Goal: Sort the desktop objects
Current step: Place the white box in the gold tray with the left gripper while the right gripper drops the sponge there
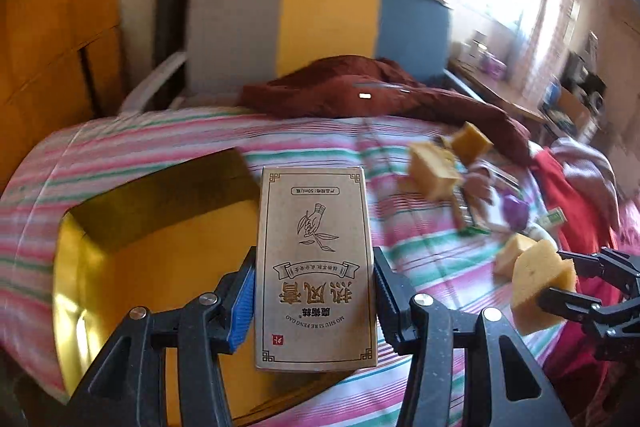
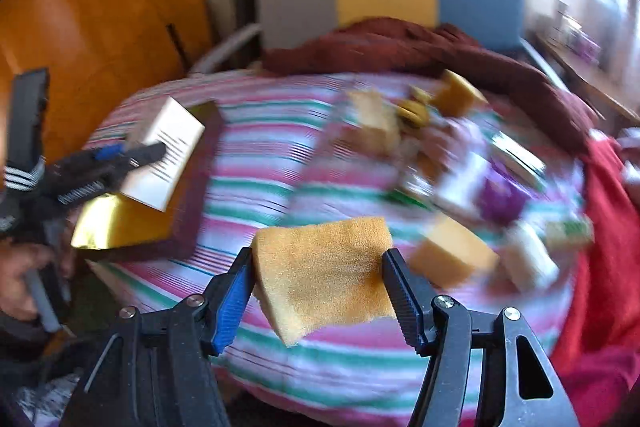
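Observation:
My left gripper [image 1: 314, 279] is shut on a tan carton [image 1: 316, 267] with Chinese print and holds it above an open gold-lined box [image 1: 160, 259] on the striped bedcover. In the right wrist view the left gripper [image 2: 132, 157] holds the same carton [image 2: 166, 159] over the gold box [image 2: 120, 219]. My right gripper [image 2: 318, 267] is shut on a yellow sponge piece [image 2: 324, 271], held above the bed; it also shows in the left wrist view [image 1: 556, 287] with the sponge [image 1: 540, 287]. A blurred pile of sponge blocks and small packets [image 2: 460, 167] lies on the bed.
A striped pink, green and white bedcover [image 1: 200, 139] covers the bed. A dark red garment [image 1: 360, 87] lies by the grey, yellow and blue headboard [image 1: 320, 23]. Red cloth [image 2: 608, 227] lies at the right. An orange wardrobe [image 1: 52, 27] stands at the left.

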Tool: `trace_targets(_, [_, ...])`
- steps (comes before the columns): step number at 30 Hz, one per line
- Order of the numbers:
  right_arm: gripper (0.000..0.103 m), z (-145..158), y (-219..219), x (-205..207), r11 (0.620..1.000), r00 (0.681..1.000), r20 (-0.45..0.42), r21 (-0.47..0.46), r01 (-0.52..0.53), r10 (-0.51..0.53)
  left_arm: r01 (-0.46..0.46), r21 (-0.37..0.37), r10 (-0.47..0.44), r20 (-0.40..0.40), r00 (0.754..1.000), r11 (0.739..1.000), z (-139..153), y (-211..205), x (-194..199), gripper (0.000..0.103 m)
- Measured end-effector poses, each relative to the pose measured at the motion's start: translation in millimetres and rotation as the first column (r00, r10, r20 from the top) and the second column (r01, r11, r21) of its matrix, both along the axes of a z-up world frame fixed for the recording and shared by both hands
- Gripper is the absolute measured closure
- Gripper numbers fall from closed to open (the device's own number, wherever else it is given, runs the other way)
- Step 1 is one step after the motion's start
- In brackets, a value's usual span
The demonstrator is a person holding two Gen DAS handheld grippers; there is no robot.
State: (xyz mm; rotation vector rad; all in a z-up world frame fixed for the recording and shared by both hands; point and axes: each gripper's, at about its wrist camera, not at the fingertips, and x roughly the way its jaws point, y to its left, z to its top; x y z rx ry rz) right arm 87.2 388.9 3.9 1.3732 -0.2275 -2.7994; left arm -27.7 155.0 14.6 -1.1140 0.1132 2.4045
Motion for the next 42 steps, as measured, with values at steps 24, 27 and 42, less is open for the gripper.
trace_targets(24, [0.037,-35,-210,-204,0.939,0.95,0.09,-0.206,-0.277,0.3,-0.415,-0.057,0.418,0.069,0.906,0.908,-52,-173,-110,0.029])
trace_targets(27, [0.027,-30,-212,-227,0.935,0.971,0.063,-0.289,-0.206,0.233,-0.44,-0.014,0.44,0.061,0.896,0.898,-46,-182,-106,0.023])
trace_targets(42, [0.005,-33,-210,-195,0.951,0.976,0.024,-0.233,-0.203,0.214,-0.437,0.074,0.438,0.009,0.899,0.896,-27,-186,-38,0.024])
